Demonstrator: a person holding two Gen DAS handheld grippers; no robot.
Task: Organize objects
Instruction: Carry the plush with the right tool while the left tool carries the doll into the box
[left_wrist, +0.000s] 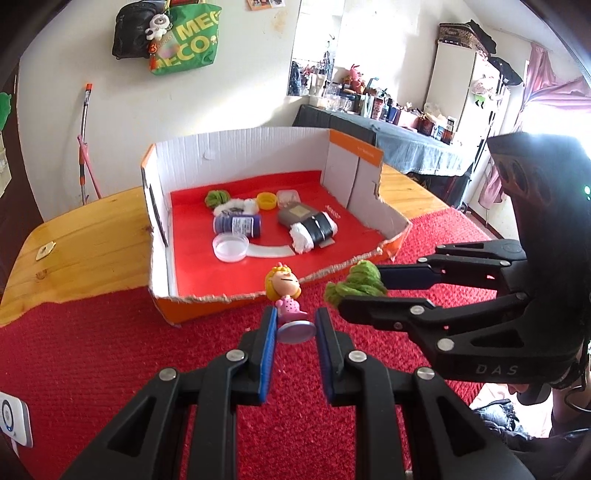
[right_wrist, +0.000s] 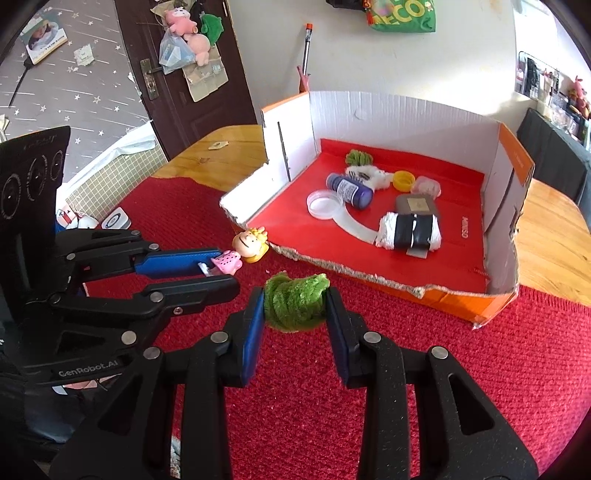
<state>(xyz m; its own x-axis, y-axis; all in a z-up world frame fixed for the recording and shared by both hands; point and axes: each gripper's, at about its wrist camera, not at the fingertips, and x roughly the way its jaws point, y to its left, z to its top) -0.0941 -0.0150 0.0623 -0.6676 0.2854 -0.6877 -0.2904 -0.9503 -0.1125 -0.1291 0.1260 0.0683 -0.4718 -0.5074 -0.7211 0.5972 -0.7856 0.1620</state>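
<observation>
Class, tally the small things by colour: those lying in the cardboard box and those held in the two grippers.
Green: 2, bundle in box, bundle held by right gripper
Yellow: 1, cap
Purple: 1, bottle
Clear: 1, lid
Pink-dressed: 1, figurine in left gripper
Total: 6

Green tote bag (left_wrist: 186, 38) on wall, dark door (right_wrist: 177, 70), cluttered side table (left_wrist: 399, 136)
</observation>
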